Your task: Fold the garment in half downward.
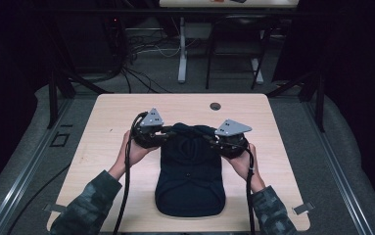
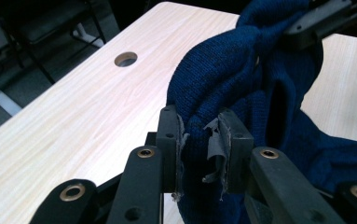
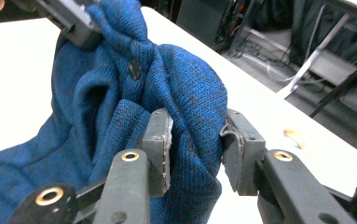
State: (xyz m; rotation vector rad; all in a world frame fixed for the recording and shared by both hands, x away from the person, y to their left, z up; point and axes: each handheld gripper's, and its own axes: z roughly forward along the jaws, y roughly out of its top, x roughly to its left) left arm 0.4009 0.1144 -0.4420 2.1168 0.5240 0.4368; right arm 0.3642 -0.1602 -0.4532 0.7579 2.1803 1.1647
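Observation:
A dark blue knit garment (image 1: 190, 181) lies lengthwise on the light wooden table (image 1: 111, 122), its far end bunched and lifted between the two grippers. My left gripper (image 1: 168, 131) pinches a fold of the knit (image 2: 223, 79) tightly between its pads (image 2: 178, 140). My right gripper (image 1: 207, 138) holds a thicker fold (image 3: 195, 98), and the fabric fills the gap and touches both pads. A small dark button (image 3: 134, 69) shows in the folds. A hand holds each gripper from the near side. The right gripper (image 2: 316, 23) appears at the top of the left gripper view, and the left gripper (image 3: 69, 21) at the top of the right gripper view.
A round cable hole (image 1: 215, 106) sits in the table's far edge, right of centre. Beyond the table stand desk legs (image 1: 182, 49) and a dark chair frame (image 1: 234, 44), with cables (image 1: 141, 49) on the floor. Bare wood lies left and right of the garment.

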